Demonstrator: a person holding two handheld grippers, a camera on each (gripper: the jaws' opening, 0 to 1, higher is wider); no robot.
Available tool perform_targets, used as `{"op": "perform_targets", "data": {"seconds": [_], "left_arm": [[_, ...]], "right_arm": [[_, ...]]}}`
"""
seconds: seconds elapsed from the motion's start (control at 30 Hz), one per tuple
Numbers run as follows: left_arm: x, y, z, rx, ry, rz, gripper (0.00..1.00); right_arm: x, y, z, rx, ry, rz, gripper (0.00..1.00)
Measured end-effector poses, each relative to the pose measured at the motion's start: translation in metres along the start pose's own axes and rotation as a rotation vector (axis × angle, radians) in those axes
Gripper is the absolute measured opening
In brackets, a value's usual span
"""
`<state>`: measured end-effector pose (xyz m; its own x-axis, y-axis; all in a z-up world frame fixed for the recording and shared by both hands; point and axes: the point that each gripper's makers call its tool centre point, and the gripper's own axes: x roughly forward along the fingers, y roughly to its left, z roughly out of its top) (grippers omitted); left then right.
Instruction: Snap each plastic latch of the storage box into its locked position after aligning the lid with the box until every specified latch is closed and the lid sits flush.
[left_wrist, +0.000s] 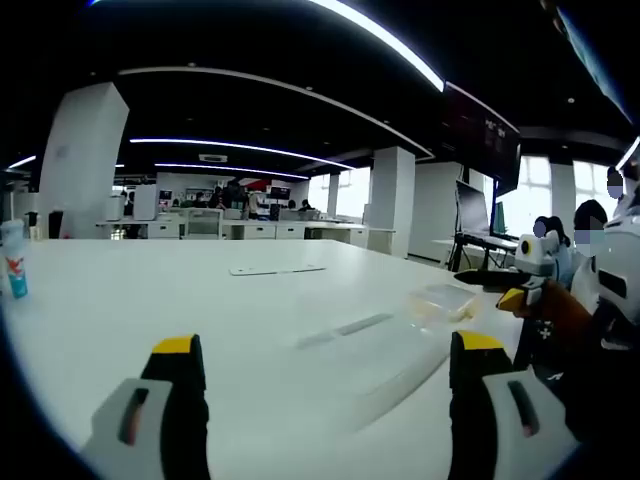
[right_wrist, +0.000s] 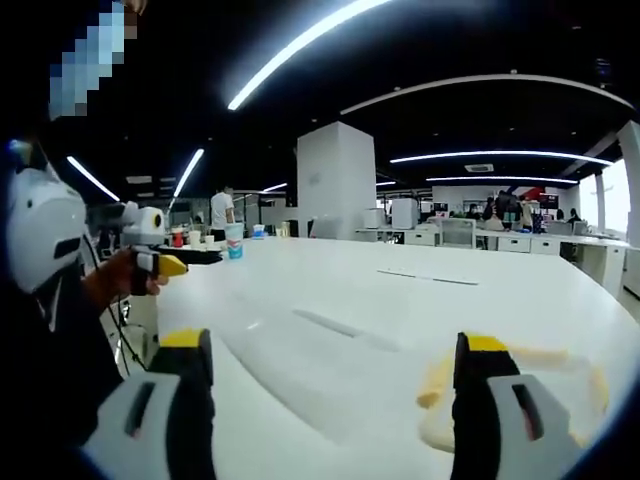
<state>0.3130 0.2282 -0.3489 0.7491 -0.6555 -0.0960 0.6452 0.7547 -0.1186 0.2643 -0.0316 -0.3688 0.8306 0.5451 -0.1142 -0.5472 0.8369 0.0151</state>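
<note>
We hold the left gripper (left_wrist: 325, 375) wide open and empty above the worktop (left_wrist: 150, 290), the clear lid (left_wrist: 375, 365) lying between its jaws. The right gripper (right_wrist: 335, 375), equally open, has the box (right_wrist: 530, 395) behind its right jaw. Aligning the lid comes next, we judge.

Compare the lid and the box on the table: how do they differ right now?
The lid lies flat and low on the white table, while the box stands taller with raised walls. The lid looks plain and clear throughout; the box shows yellowish latches at its rim. The lid sits beside the box, not on it, so the box is open-topped. Both are see-through plastic, and neither is touched by a gripper.
</note>
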Motion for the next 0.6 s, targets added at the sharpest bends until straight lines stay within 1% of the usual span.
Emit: {"op": "perform_targets", "data": {"seconds": [0.17, 0.3, 0.57, 0.6], "left_arm": [[0.001, -0.001, -0.001, -0.001, 0.004, -0.003, 1.00], [0.003, -0.005, 0.000, 0.002, 0.002, -0.012, 1.00], [0.008, -0.007, 0.001, 0.001, -0.001, -0.010, 1.00], [0.009, -0.009, 0.001, 0.004, -0.001, -0.018, 1.00]], "right_arm": [[-0.005, -0.006, 0.000, -0.001, 0.003, -0.012, 1.00], [-0.010, -0.011, 0.005, 0.018, -0.016, -0.014, 1.00], [-0.019, -0.023, 0.007, 0.000, -0.010, -0.049, 1.00], [-0.021, -0.024, 0.006, -0.001, -0.009, -0.054, 1.00]]}}
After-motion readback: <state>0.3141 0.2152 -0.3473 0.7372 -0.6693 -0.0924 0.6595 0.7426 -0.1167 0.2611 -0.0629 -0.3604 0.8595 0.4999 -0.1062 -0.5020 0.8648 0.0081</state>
